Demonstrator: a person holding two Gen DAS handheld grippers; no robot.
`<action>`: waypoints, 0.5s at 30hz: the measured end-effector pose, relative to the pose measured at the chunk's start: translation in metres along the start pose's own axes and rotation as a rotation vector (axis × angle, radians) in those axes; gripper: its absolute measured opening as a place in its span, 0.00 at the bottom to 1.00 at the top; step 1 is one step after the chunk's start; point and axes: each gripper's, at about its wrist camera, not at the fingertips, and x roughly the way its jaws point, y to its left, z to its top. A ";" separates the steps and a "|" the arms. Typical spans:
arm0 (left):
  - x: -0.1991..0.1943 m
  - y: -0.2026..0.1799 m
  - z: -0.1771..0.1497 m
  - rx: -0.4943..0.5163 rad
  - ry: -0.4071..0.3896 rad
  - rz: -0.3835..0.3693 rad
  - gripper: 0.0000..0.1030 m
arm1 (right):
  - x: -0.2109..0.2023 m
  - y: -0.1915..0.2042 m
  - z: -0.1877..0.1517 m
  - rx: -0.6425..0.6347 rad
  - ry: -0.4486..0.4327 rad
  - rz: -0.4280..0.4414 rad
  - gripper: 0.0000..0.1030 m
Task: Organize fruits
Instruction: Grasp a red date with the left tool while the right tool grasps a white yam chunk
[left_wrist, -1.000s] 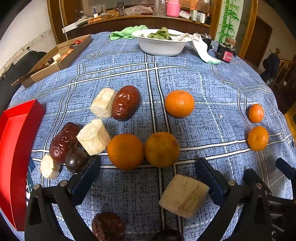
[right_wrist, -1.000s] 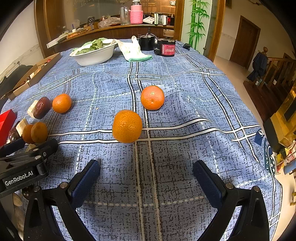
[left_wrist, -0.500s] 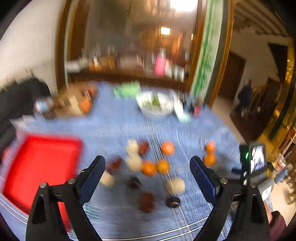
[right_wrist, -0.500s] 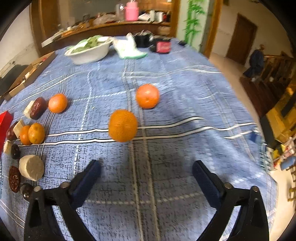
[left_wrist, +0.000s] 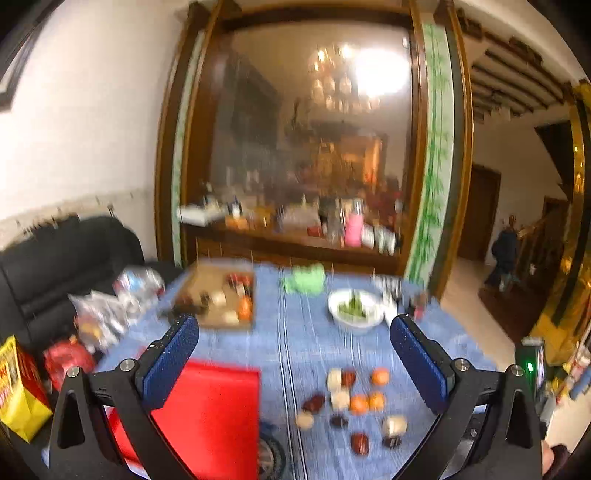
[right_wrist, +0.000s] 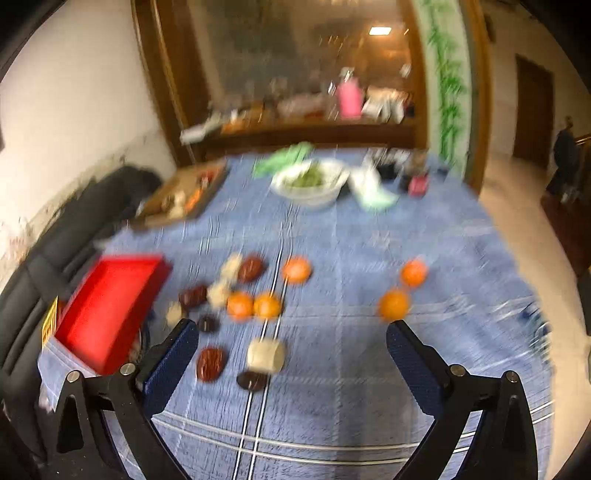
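- Left gripper (left_wrist: 294, 363) is up high above the table, jaws opening and spread wide, nothing between the blue pads.
- Below its left finger (left_wrist: 168, 365) lies the red tray (left_wrist: 218, 413), flat on the blue checked cloth (left_wrist: 295, 343).
- Under the gap, towards the right finger, sits the blurred fruit cluster (left_wrist: 354, 402): pale chunks, dark dates and three oranges, all on the cloth and outside the tray.
- Further ahead, a white bowl (left_wrist: 355, 309) with greens stands just beyond the right fingertip.
- Over to the right gripper (right_wrist: 291, 363): its jaws stand wide too and are empty.
- Off its left finger, the red tray (right_wrist: 110, 306) sits at the cloth's edge.
- Between the fingers: a dark date (right_wrist: 210, 363), a pale chunk (right_wrist: 266, 356), and behind them two touching oranges (right_wrist: 254, 305).
- Above the right fingertip, two more oranges (right_wrist: 402, 291) sit well apart from the cluster.
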 end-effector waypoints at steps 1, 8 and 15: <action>0.015 -0.002 -0.017 0.000 0.055 -0.013 1.00 | 0.008 0.000 -0.004 0.000 0.024 0.001 0.79; 0.091 -0.006 -0.107 -0.077 0.428 -0.139 0.39 | 0.056 0.003 -0.021 0.015 0.153 0.091 0.69; 0.097 -0.013 -0.126 -0.020 0.480 -0.139 0.43 | 0.090 0.014 -0.027 0.005 0.212 0.100 0.44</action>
